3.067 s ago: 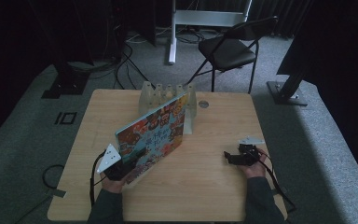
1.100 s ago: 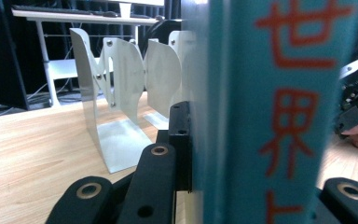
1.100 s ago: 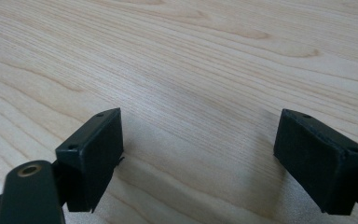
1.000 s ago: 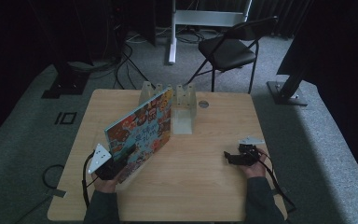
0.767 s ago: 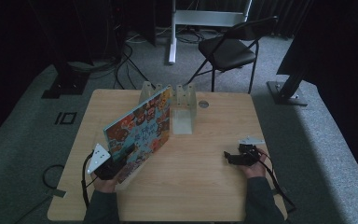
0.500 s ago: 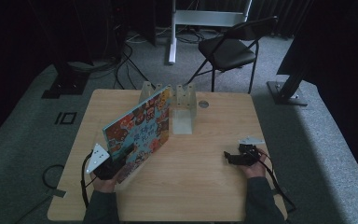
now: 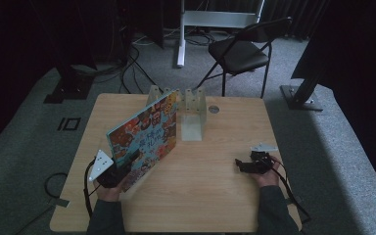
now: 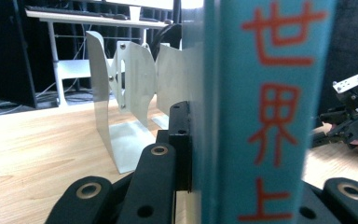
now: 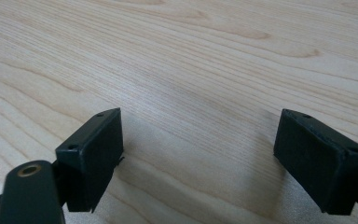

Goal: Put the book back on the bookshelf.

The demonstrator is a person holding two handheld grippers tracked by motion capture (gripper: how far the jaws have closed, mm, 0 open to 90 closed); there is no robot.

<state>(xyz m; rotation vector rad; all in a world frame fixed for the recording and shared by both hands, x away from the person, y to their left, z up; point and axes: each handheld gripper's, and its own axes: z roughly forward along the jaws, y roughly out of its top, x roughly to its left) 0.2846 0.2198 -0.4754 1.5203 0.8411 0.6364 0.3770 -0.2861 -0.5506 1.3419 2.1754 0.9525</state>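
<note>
A large picture book (image 7: 146, 135) with a colourful cover and a teal spine (image 8: 261, 112) stands tilted on its lower edge on the wooden table (image 7: 210, 205). My left gripper (image 7: 126, 165) is shut on its near lower corner. One black pad (image 8: 181, 140) presses against the cover; the other jaw is hidden behind the spine. The book's far top corner is close to a metal book rack (image 7: 192, 106) (image 8: 126, 88) at the table's back. My right gripper (image 7: 240, 165) (image 9: 200, 158) rests low over bare wood at the right, open with nothing between its jaws.
A small round disc (image 7: 214, 109) lies on the table right of the rack. Behind the table stand a black folding chair (image 7: 240, 51) and a white stand (image 7: 181, 34), with cables (image 7: 132, 58) on the grey carpet. The right gripper (image 8: 349, 123) and its hand show beyond the book.
Since the oldest frame my left gripper and the book have shifted a little left and the book stands steeper. Over the last second nothing has moved. The right gripper stayed put.
</note>
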